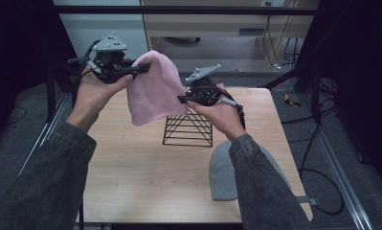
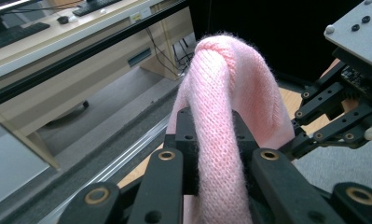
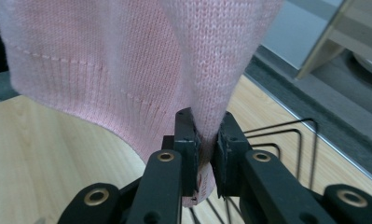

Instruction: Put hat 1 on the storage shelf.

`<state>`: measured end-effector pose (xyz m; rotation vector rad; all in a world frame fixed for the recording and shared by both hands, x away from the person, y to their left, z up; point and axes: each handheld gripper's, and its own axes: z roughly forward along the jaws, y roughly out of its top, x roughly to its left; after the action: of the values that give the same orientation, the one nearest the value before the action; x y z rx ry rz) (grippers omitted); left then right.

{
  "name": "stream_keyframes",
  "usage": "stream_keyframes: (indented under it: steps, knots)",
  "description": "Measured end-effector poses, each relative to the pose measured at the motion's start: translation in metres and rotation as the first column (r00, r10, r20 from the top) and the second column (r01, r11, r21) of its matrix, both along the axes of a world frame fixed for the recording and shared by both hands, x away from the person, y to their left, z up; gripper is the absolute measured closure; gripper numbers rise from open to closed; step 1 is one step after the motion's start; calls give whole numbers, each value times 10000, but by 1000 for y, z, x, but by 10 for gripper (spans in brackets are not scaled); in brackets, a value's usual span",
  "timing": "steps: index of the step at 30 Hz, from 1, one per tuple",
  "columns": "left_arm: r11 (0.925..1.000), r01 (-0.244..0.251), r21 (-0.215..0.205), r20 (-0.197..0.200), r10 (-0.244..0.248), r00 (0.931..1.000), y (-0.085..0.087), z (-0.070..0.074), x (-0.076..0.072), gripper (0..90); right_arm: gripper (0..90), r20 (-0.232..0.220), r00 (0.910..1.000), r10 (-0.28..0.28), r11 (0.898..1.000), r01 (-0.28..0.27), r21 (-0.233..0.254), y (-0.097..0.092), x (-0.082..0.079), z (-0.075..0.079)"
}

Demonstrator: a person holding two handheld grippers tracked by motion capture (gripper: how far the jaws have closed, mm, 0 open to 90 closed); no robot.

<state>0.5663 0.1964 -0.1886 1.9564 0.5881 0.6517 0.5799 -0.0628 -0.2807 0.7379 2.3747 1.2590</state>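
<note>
Pink knit beanie (image 1: 156,88) hangs above the desk (image 1: 131,172), my left gripper (image 1: 140,68) and right gripper (image 1: 183,99) both clamped on it; thin right-side bite may slip, dropping it onto the wire rack (image 1: 188,130).

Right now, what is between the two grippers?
In the high view the pink hat hangs stretched between the left gripper and the right gripper; both are shut on it, above the wire rack.

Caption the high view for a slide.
Two hand-held grippers, left and right, hold a pink knit beanie above a black wire rack; a grey beanie lies on the table.
</note>
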Motion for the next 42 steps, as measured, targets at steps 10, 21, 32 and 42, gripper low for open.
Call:
stream_keyframes:
  steps: [10, 21, 32, 42]
  knots:
    - [9999, 79, -82, 66, -78, 9999, -15, -4, 12, 789, 814, 362, 9977, -566, 9982, 574, -195, -10, 3, -2]
    - [9998, 104, -157, -163, -106, 9998, -27, -16, 34, 775, 808, 64, 9964, -843, 9962, 844, -227, -19, 18, -12]
    - [9989, 204, -423, -258, -215, 9994, -40, -27, 43, 772, 811, 234, 9939, -1079, 9934, 1087, -360, -30, 20, -21]
    - [9981, 470, -393, -257, -481, 9985, -56, -38, 43, 756, 811, 351, 9911, -1281, 9909, 1294, -375, -47, 12, -31]
